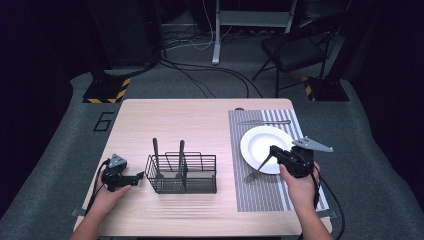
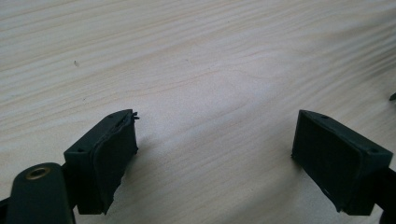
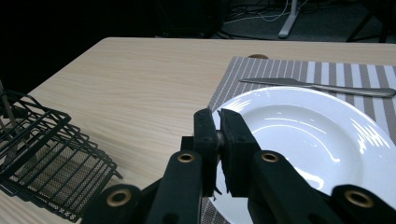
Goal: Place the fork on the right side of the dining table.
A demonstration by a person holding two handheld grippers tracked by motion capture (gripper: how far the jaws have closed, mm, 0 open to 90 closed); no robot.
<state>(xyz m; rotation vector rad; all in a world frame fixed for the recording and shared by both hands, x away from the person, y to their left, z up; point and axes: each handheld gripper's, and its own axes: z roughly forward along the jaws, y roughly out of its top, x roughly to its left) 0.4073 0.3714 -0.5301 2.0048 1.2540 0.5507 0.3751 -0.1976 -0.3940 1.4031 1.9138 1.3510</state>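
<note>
The right gripper [image 1: 272, 156] pinches the handle of a thin, stiff, slippery-looking metal utensil [image 1: 252, 174] hanging over the white plate [image 1: 260, 137]. The left gripper [image 1: 131, 179] rests wide open on the desk [image 1: 165, 120], beside a wire basket [image 1: 182, 175].

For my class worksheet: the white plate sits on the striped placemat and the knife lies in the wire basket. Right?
One error: the knife lies on the striped placemat beyond the white plate, not in the wire basket. The plate does sit on the placemat. The high view shows it.
</note>
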